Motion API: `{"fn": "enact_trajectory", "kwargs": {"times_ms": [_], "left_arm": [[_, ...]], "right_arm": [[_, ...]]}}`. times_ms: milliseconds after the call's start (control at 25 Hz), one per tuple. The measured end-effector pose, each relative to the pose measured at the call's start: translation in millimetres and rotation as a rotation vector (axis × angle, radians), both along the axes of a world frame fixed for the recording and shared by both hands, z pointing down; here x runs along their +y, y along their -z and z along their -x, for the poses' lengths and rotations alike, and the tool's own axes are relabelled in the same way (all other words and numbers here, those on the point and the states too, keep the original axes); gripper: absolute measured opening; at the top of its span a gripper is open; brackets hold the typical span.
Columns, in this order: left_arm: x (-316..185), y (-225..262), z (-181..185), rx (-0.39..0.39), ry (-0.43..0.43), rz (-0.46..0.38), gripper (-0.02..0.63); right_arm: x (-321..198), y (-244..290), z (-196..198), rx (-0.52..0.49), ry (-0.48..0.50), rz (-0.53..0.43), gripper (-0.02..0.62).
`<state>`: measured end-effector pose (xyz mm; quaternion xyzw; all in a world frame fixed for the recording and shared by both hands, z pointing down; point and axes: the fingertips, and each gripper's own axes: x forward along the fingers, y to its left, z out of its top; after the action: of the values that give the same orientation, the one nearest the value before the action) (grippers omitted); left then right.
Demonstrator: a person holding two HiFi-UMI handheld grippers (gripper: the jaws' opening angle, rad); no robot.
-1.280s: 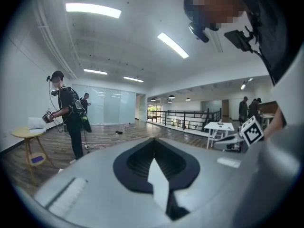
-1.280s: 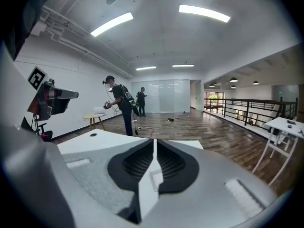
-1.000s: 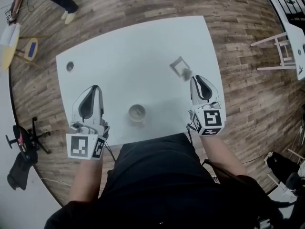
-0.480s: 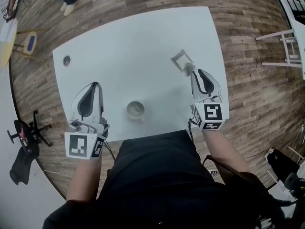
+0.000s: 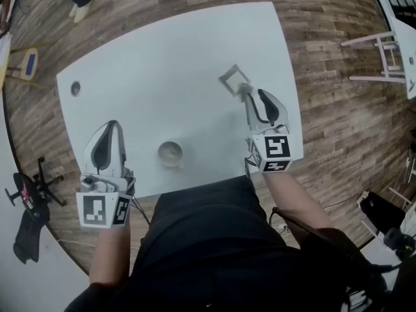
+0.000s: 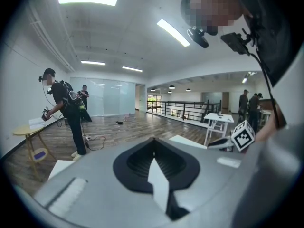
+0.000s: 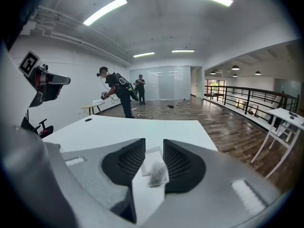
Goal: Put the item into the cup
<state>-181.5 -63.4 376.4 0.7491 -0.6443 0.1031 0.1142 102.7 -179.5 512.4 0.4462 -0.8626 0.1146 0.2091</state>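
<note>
A small round cup (image 5: 170,153) stands on the white table (image 5: 162,57) near its front edge. Right of it lie a grey tea bag (image 7: 156,173) and a square white wrapper (image 5: 234,80). My right gripper (image 5: 249,96) is low over the table, open, with the tea bag between its pads (image 7: 180,163). The pads are not touching the bag, and these jaws have just been opening. In the right gripper view the wrapper (image 7: 151,155) lies just beyond the bag. My left gripper (image 5: 111,125) hovers left of the cup, shut and empty, and its pads (image 6: 137,163) meet at the tips.
A small round hole (image 5: 75,88) sits in the table's far left corner. A white stool (image 5: 383,44) stands on the wooden floor to the right, and a black stand (image 5: 29,197) to the left. People (image 7: 116,91) stand far across the room.
The right gripper has sunk a little toward the table at the tea bag. The left gripper stays beside the cup. The whole head view has shifted.
</note>
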Motion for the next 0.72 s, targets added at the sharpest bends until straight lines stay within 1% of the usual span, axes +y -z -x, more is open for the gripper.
{"fn": "enact_trajectory", "kwargs": {"times_ms": [120,200,280,400,720], "left_arm": [[1.5,-5.6,13.0,-0.005,0.009,0.03,-0.002],[3.3,-5.5,14.2,-0.008,0.023,0.041,-0.002],[5.4,-5.2,8.2,-0.014,0.023,0.04,-0.002],[7.4,-5.0,-2.0,-0.034,-0.003,0.029,-0.002],[7.8,-4.4,-3.6,-0.039,0.006,0.028,-0.002]], "right_arm": [[0.4,-5.0,16.4,-0.02,0.001,0.019,0.123],[2.7,-6.7,22.2,-0.028,0.016,0.031,0.123],[5.9,-7.2,21.5,-0.029,0.032,0.033,0.123],[9.6,-6.3,16.5,-0.023,0.038,0.023,0.123],[10.2,-8.4,11.1,-0.025,0.034,0.021,0.126]]}}
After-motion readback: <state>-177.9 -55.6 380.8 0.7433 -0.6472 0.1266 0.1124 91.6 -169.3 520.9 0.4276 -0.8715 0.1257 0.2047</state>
